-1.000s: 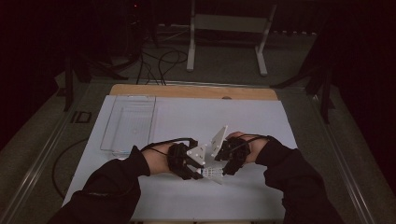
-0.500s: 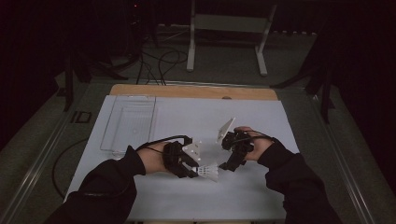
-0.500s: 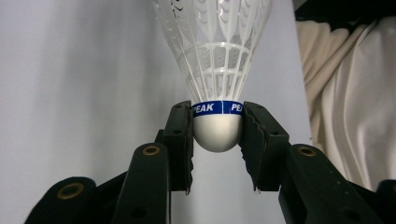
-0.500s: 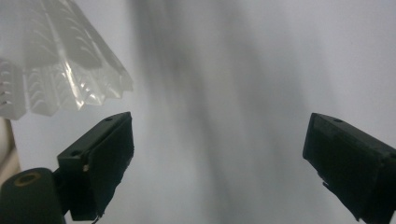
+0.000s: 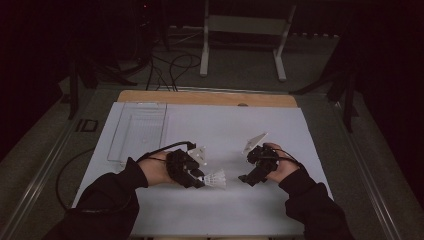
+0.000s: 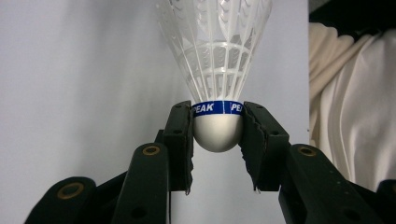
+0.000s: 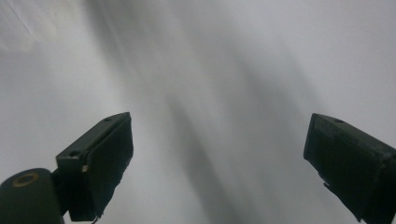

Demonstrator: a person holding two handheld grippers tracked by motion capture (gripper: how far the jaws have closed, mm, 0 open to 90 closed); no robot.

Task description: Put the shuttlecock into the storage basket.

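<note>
The left gripper (image 5: 199,179) clamps the white cork of a shuttlecock (image 5: 215,178), its jaws pressing just under the blue band, feathers pointing away toward the right gripper (image 5: 248,178). The shuttlecock is held low over the white mat (image 5: 240,210), near its middle. The right gripper, well apart from the shuttlecock, has just been opening; its jaws stand wide with nothing between them. A clear tray (image 5: 137,131) lies beyond the left gripper, on the mat's far left.

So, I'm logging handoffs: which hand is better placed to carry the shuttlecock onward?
Left. The left gripper already clamps the shuttlecock by its cork; the right gripper stands open, holding nothing.
</note>
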